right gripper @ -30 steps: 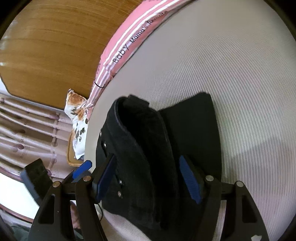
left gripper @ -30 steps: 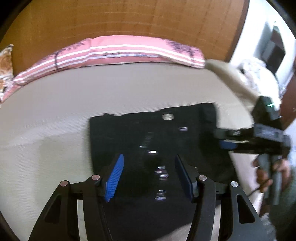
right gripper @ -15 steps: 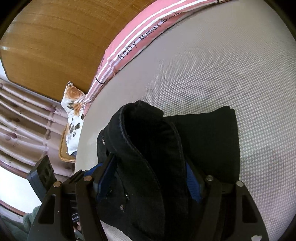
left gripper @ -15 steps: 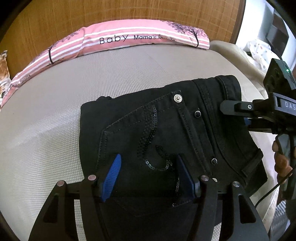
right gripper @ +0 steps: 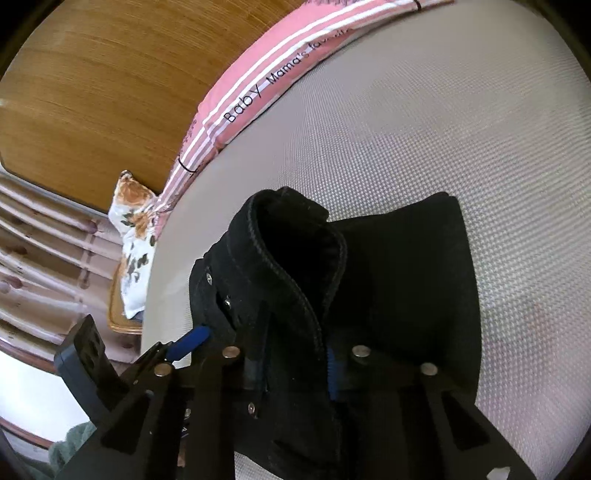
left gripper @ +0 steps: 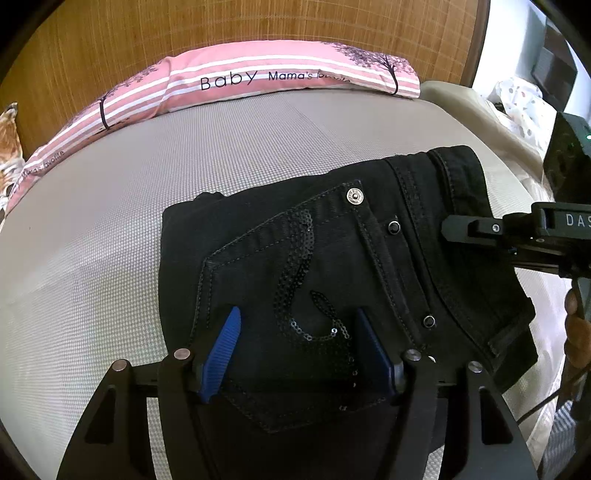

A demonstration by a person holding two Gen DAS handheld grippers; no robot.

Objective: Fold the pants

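Observation:
The black pants [left gripper: 314, 258] lie folded on the grey mattress [left gripper: 110, 221], back pocket with sequins facing up. My left gripper [left gripper: 299, 350] is open, its blue pads on either side of the pocket, over the near edge of the pants. My right gripper [right gripper: 295, 369] is shut on the waistband edge of the pants [right gripper: 291, 266], which stands up in a fold between its fingers. The right gripper also shows at the right of the left wrist view [left gripper: 480, 229], at the waistband.
A pink striped pillow [left gripper: 258, 81] lies along the wooden headboard [left gripper: 221, 26] at the far side. A floral cushion [right gripper: 133, 236] sits at the mattress's left end. A cream cover [left gripper: 461, 103] and other bedding are at the far right.
My right gripper has closed from open onto the waistband fold. My left gripper has moved in closer over the pants, and the pocket now fills its view.

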